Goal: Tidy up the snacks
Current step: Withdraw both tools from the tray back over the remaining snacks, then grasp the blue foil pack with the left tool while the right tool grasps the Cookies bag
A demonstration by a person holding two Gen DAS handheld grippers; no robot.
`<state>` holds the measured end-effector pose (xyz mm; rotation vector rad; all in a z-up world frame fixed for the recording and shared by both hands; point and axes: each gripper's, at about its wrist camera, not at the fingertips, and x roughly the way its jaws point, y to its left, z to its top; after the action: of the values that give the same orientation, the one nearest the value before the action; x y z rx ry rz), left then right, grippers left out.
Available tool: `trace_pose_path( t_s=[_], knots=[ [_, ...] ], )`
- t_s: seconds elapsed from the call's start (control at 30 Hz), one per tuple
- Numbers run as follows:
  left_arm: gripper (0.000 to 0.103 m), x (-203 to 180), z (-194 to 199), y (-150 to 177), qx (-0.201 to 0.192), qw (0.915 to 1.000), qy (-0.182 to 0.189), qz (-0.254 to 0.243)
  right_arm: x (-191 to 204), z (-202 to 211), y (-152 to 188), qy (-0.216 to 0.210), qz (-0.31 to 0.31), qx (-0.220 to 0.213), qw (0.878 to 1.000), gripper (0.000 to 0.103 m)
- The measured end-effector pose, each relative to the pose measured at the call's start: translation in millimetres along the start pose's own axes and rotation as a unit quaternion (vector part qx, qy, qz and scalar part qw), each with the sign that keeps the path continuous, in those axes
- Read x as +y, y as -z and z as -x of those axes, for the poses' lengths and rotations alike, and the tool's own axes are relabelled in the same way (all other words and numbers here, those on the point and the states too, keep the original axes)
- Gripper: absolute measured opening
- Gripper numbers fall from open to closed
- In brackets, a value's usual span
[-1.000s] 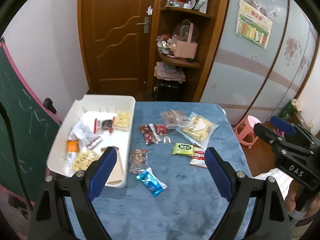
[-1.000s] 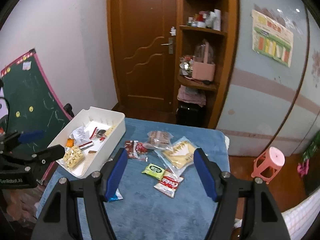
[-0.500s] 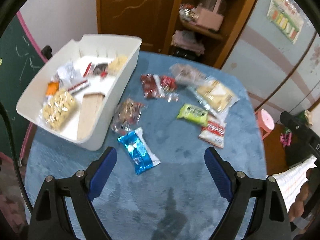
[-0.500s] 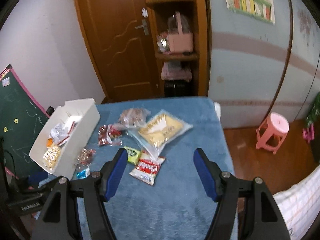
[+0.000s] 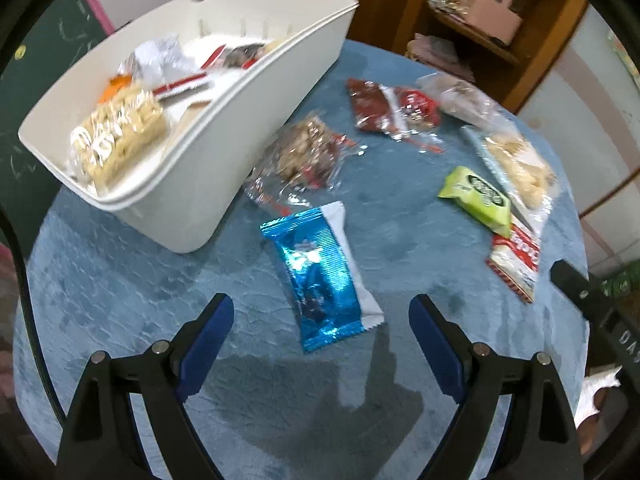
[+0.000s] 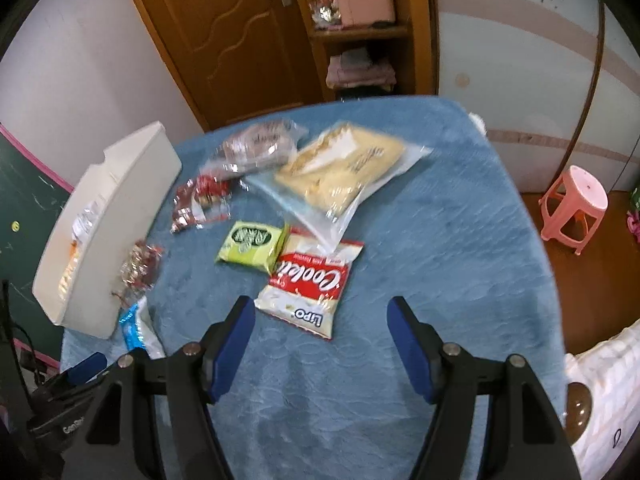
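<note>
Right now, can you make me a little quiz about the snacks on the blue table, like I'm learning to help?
1. True or false: the left gripper is squeezing the blue packet.
2. Which packet lies just ahead of the right gripper? A) the green packet B) the red-and-white cookie packet C) the big clear bag of yellow snacks
3. Fill in: some snacks already sit inside the white ____.

Key: 1 false, its jaws stand open and apart from the packet. 2 B. 3 bin.
</note>
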<state>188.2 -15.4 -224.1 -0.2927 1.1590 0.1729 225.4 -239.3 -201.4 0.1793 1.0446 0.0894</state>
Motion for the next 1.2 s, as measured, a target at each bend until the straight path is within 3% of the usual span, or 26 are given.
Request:
trace_pose_path(
  t_s=[0.33, 0.67, 0.87, 0.93, 1.0, 1.07, 1.2],
  knots=[
    [0.089, 1, -28, -6, 0.001, 0.9996, -0.018, 0.022, 14, -43, -1, 0.003, -0.033, 0.025, 0.999, 0.069],
    [0.089, -19, -39, -6, -0.029, 0.9970, -0.072, 0.002, 44, -61, 1, 0.080, 0.002, 0.004, 0.997, 0.079],
    [0.088, -34, -41, -3, -0.034, 0.9953, -0.090, 0.011, 45, -57, 8, 0.098, 0.015, -0.008, 0.995, 0.065],
    [0.080, -36, -37, -2, -0.037, 0.9956, -0.086, 0.011, 42, -54, 11, 0.095, 0.011, -0.009, 0.995, 0.060],
    [0.054, -42, -31, 2, -0.043, 0.9961, -0.076, -0.005, 37, -50, 12, 0.094, 0.007, -0.008, 0.996, 0.053],
    [0.035, -49, -25, 4, -0.047, 0.9963, -0.067, -0.027, 31, -44, 12, 0.087, 0.001, -0.006, 0.996, 0.051],
    [0.031, -45, -19, 6, -0.034, 0.9985, -0.035, -0.026, 24, -23, 20, 0.076, -0.006, -0.017, 0.997, 0.051]
  ],
)
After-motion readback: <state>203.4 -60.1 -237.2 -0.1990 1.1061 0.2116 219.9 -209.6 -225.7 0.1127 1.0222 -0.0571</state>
